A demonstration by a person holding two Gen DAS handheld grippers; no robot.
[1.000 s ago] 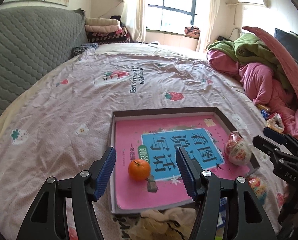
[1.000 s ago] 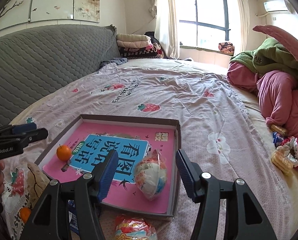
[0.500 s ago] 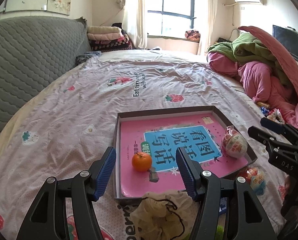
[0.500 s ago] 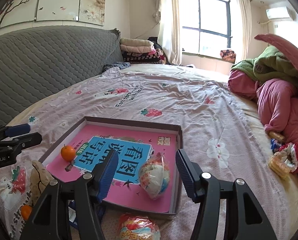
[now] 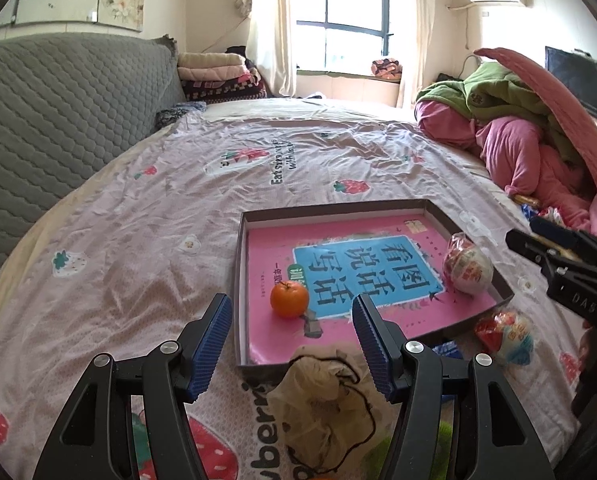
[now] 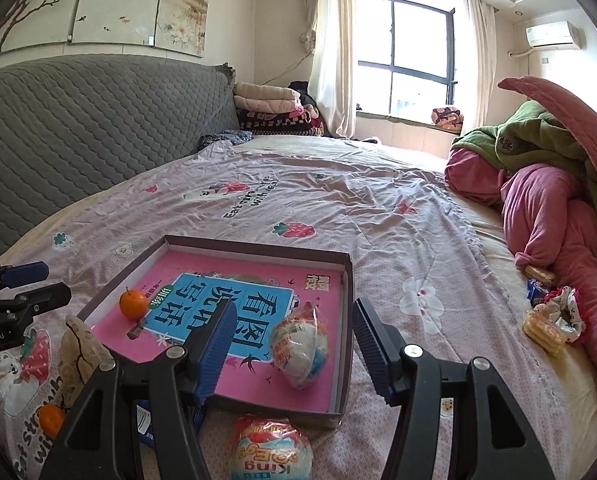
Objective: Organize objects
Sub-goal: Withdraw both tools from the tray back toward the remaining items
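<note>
The crumpled beige mesh drawstring pouch point(image 5: 322, 396) sits partly behind the black left gripper's blue-padded fingers point(image 5: 368, 344), and its lower part runs off the bottom edge of the left wrist view. In the right wrist view, the wrapped red, white and blue egg-shaped toy point(image 6: 272, 450) is cut by the bottom edge. A small blue packet point(image 6: 148, 420) beside it is mostly hidden behind a finger point(image 6: 214, 346) of the black right gripper; its print is too small to read. The loose small orange mandarin point(image 6: 52, 420) is half covered by the same gripper's arm. The snack wrappers point(image 6: 548, 320) near the heaped pink quilt point(image 6: 550, 216) are too small to identify.
</note>
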